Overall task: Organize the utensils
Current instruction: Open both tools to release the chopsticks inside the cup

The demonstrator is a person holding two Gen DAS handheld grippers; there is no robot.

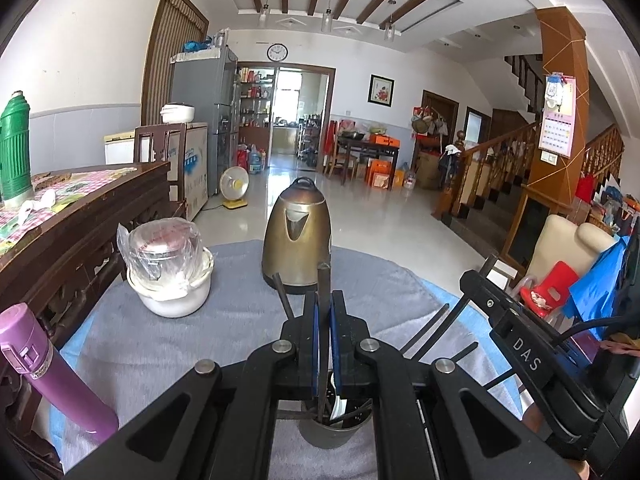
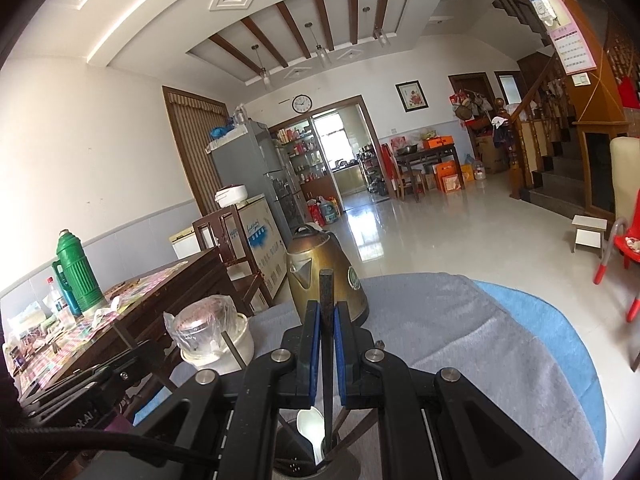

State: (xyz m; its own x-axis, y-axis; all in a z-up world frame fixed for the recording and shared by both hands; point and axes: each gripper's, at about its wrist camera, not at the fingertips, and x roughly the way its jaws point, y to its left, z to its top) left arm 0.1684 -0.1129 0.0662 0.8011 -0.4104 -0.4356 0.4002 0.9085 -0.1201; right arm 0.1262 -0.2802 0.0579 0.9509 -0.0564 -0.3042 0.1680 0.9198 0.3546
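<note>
A grey utensil cup (image 1: 329,436) stands on the grey towel right under both grippers. My left gripper (image 1: 324,300) is shut on a dark chopstick (image 1: 324,276) that stands upright with its lower end down in the cup. More dark chopsticks (image 1: 434,326) lean out of the cup to the left and right. My right gripper (image 2: 326,309) is shut on another dark chopstick (image 2: 326,284), also upright, its lower end inside the cup (image 2: 344,469) beside a white spoon (image 2: 311,428). The right gripper's black body (image 1: 520,344) sits close on the right of the left one.
A brass-coloured kettle (image 1: 298,232) stands just beyond the cup. A white bowl holding a plastic-wrapped glass (image 1: 170,268) is to the left, and a purple flask (image 1: 52,372) lies at the near left. A wooden table (image 1: 80,216) with a green thermos (image 1: 15,148) borders the left side.
</note>
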